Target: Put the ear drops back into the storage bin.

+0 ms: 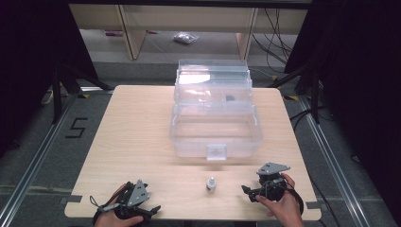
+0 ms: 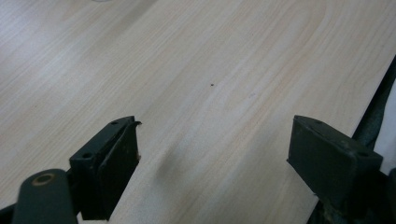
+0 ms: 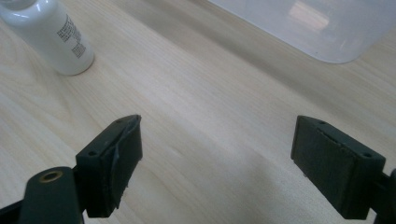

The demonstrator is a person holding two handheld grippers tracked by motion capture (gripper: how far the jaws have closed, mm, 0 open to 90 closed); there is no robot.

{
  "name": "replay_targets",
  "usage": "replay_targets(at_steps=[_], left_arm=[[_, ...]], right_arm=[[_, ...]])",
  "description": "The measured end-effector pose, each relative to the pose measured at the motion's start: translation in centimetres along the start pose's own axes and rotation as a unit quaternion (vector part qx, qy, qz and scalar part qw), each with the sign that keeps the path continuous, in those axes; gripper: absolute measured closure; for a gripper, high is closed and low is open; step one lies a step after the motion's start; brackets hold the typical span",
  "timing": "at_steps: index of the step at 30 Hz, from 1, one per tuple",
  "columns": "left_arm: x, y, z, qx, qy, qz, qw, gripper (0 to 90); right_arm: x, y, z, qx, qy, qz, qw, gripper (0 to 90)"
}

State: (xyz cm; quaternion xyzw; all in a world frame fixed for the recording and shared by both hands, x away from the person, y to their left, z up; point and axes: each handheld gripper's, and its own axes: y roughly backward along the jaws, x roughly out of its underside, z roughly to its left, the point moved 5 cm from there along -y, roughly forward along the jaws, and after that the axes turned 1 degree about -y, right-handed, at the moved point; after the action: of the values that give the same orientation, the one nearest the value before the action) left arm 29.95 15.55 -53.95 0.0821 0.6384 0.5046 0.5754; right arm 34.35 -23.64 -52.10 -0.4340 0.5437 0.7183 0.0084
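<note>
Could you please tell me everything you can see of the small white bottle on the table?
The small white bottle stands upright on the wooden table, near its front edge, between the two grippers and in front of the clear plastic box. It looks like glossy plastic, with a narrower pale cap and a small block of printed text on its side. Nothing touches it but the table.

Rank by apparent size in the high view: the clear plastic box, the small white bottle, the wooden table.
1. wooden table
2. clear plastic box
3. small white bottle
The gaps are wide, so nearness to the camera does not alter this order.
</note>
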Motion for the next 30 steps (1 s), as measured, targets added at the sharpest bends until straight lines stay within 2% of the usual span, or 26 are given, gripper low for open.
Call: replay_targets(at_steps=[5, 6, 8, 9, 12, 13, 14, 15, 16, 17, 19, 20, 21, 22, 23, 25, 26, 27, 29, 30], left_arm=[[0.0, 0.0, 0.0, 0.001, -0.001, 0.002, 1.0, 15.6], [0.0, 0.0, 0.0, 0.0, 0.0, 0.002, 1.0, 15.7], [0.0, 0.0, 0.0, 0.0, -0.001, 0.002, 1.0, 15.7], [0.1, 0.0, 0.0, 0.001, 0.0, 0.002, 1.0, 15.7], [0.0, 0.0, 0.0, 0.0, 0.0, 0.001, 1.0, 15.7], [0.0, 0.0, -0.1, 0.0, -0.001, 0.002, 1.0, 15.7], [0.1, -0.1, -0.1, 0.003, 0.0, 0.002, 1.0, 15.7], [0.1, 0.0, 0.0, 0.001, 0.0, 0.006, 1.0, 15.7], [0.0, 0.0, 0.0, 0.002, -0.001, 0.005, 1.0, 15.7], [0.0, -0.1, 0.0, 0.002, 0.0, 0.002, 1.0, 15.7], [0.0, -0.1, 0.0, 0.001, -0.003, 0.002, 1.0, 15.7], [0.0, -0.3, -0.1, -0.003, 0.012, -0.008, 0.9999, 15.7], [0.0, -0.2, -0.1, -0.003, 0.011, -0.004, 0.9999, 15.7], [0.0, -0.3, -0.1, -0.003, 0.009, -0.004, 1.0, 15.7], [0.0, -0.4, -0.2, -0.007, 0.013, -0.006, 0.9999, 15.6], [0.0, -0.4, -0.3, -0.005, 0.02, -0.007, 0.9998, 15.7], [0.0, -0.4, -0.1, -0.006, 0.011, -0.005, 0.9999, 15.7], [0.0, -0.2, -0.1, 0.0, 0.01, -0.004, 0.9999, 15.6], [0.0, -0.3, -0.1, -0.003, 0.013, -0.005, 0.9999, 15.7], [0.0, -0.4, -0.1, -0.006, 0.011, -0.005, 0.9999, 15.7]], right_arm=[[0.0, -0.1, -0.2, -0.001, 0.011, 0.001, 0.9999, 17.5], [-0.1, -0.1, 0.1, 0.0, -0.003, -0.006, 1.0, 17.5], [0.0, -0.1, 0.2, -0.003, -0.004, 0.002, 1.0, 18.0], [-0.1, -0.3, 0.2, -0.007, 0.009, -0.002, 0.9999, 18.3], [-0.1, -0.1, 0.5, -0.008, 0.004, 0.013, 0.9999, 19.1], [-0.2, -0.2, 0.3, -0.004, 0.018, 0.004, 0.9998, 19.1], [-0.2, 0.1, 0.7, -0.012, 0.001, 0.02, 0.9997, 19.5], [-0.3, -0.1, 0.5, -0.006, 0.016, 0.002, 0.9999, 19.6], [-0.3, 0.1, 0.7, -0.011, 0.007, 0.015, 0.9998, 19.7], [-0.4, 0.2, 0.7, -0.013, 0.011, 0.021, 0.9996, 20.0], [-0.5, 0.3, 0.9, -0.012, 0.01, 0.021, 0.9997, 20.4], [-0.6, 0.3, 0.9, -0.013, 0.011, 0.022, 0.9996, 20.7], [-0.6, 0.3, 0.9, -0.013, 0.011, 0.022, 0.9996, 20.7], [-0.7, 0.2, 0.7, -0.01, 0.028, 0.017, 0.9994, 21.0], [-0.7, 0.4, 1.1, -0.013, 0.013, 0.031, 0.9994, 21.4], [-0.8, 0.3, 1.4, -0.018, 0.008, 0.027, 0.9994, 21.6], [-0.8, 0.3, 1.4, -0.018, 0.008, 0.027, 0.9994, 21.6], [-1.0, 0.2, 1.2, -0.014, 0.035, 0.019, 0.9991, 22.0], [-1.1, 0.2, 1.4, -0.015, 0.031, 0.021, 0.9992, 22.1], [-1.1, 0.4, 1.7, -0.023, 0.031, 0.036, 0.9986, 22.3]])
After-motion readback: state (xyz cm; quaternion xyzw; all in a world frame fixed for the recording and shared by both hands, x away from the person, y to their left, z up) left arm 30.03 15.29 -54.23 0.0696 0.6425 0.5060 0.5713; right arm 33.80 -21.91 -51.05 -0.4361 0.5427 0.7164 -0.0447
